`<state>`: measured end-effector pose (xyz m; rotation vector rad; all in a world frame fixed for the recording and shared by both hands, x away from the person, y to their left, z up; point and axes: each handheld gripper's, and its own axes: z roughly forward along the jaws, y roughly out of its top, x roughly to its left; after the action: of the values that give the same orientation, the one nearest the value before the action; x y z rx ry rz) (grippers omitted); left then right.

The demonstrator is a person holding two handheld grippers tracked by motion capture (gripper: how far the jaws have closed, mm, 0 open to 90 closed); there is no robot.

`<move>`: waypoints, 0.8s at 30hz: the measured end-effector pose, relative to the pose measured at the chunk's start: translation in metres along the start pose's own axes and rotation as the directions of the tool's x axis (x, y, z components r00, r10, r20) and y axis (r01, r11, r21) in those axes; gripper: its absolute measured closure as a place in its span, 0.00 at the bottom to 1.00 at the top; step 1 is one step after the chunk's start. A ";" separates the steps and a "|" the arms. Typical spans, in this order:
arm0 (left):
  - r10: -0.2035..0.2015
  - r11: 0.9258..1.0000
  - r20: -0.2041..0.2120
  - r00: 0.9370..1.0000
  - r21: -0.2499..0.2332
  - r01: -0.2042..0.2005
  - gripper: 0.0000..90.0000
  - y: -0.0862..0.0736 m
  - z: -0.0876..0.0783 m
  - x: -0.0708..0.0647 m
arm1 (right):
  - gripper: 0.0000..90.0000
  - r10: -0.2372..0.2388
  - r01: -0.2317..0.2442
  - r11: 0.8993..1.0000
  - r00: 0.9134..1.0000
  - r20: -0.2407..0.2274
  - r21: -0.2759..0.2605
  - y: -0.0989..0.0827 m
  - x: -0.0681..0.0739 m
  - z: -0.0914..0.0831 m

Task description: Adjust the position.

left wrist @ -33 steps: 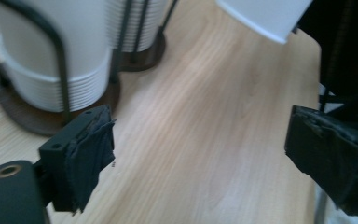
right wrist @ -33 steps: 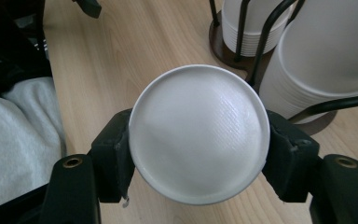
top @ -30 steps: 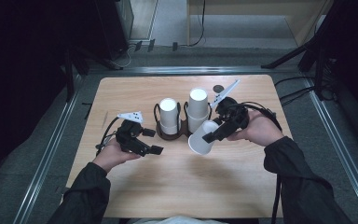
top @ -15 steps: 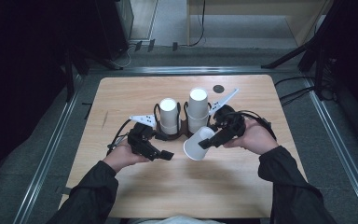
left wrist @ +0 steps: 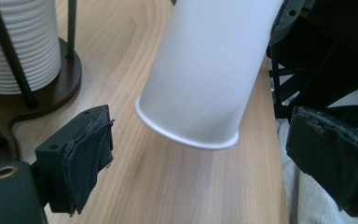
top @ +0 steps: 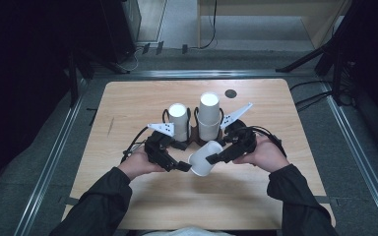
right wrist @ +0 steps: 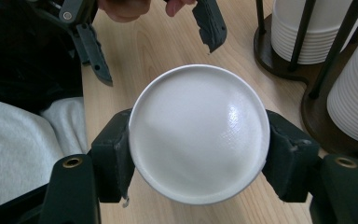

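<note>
Your right gripper (top: 215,158) is clamped on a smooth white paper cup (top: 204,158), tilted, at centre of the high view, rolled rim toward your left gripper (top: 179,166). Left jaws spread wide, frayed dark fabric pads (left wrist: 89,154) either side of the cup's rim, not touching. Ribbed cup stacks (top: 209,117) stand in a dark wire holder (left wrist: 51,88) on the wood-grain table (top: 128,103).

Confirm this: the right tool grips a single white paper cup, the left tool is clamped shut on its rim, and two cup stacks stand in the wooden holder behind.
Wrong on one point: the left tool is open, with the cup rim between its pads but untouched, as the left gripper view shows. The right tool does grip the cup, and two cup stacks stand in the holder.
</note>
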<state>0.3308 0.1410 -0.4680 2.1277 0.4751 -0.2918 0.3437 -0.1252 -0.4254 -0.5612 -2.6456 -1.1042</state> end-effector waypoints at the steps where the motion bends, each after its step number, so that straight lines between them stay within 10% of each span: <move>1: 0.003 1.000 -0.003 1.000 0.005 -0.003 0.08 0.000 0.001 0.000 | 0.38 0.003 -0.003 1.000 1.000 -0.006 -0.003 -0.001 0.000 0.001; 24: 0.053 0.999 0.018 0.998 0.007 -0.053 0.15 -0.001 0.015 -0.002 | 0.38 0.010 -0.020 0.995 0.994 -0.106 -0.093 0.005 0.001 0.010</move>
<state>0.3281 0.1285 -0.4759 2.1401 0.4072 -0.2824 0.3442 -0.1145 -0.4294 -0.5235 -2.5064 -1.2247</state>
